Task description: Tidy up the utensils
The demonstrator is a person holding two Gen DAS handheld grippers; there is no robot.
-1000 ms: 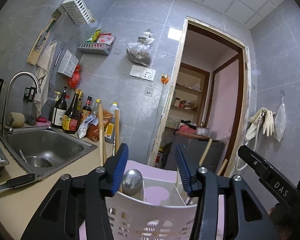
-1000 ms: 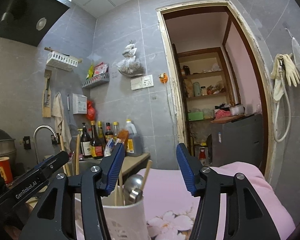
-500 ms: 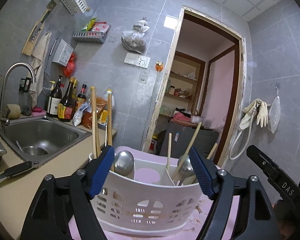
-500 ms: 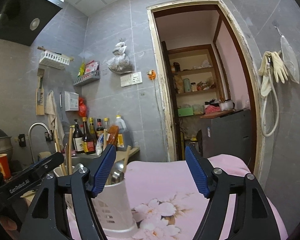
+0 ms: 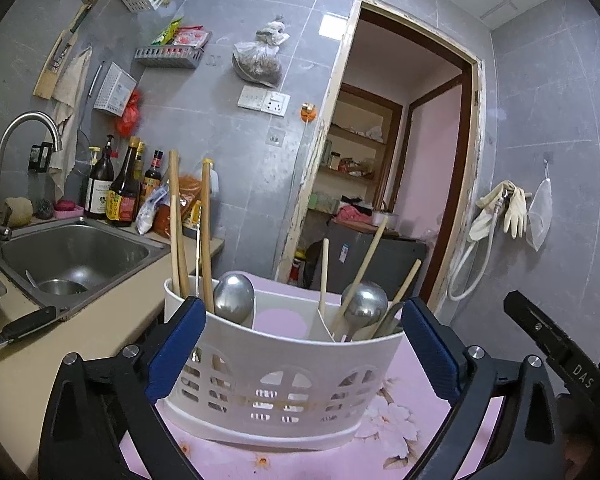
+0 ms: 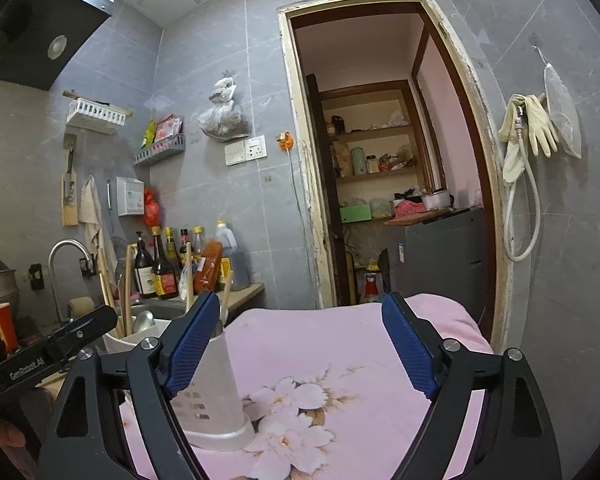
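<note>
A white slotted utensil caddy (image 5: 284, 380) stands on a pink floral cloth (image 5: 416, 400). It holds two steel spoons (image 5: 234, 298), bowls up, and several wooden chopsticks (image 5: 176, 232). My left gripper (image 5: 300, 344) faces the caddy with its jaws opening; the blue pads stand just outside the caddy's two ends, and no grip shows. My right gripper (image 6: 300, 340) is over the bare cloth (image 6: 340, 344), jaws opening, nothing between them. In the right wrist view the caddy (image 6: 216, 392) is partly hidden behind the left pad.
A steel sink (image 5: 72, 256) with a tap lies to the left, with a knife (image 5: 20, 330) on the counter edge beside it. Sauce bottles (image 5: 120, 196) line the wall. An open doorway (image 6: 380, 180) is ahead. Gloves and a hose (image 6: 528, 140) hang on the right wall.
Both grippers' jaws have spread much wider. In the left view the caddy has come fully into sight between the pads. In the right view the caddy has slid left, behind the left finger.
</note>
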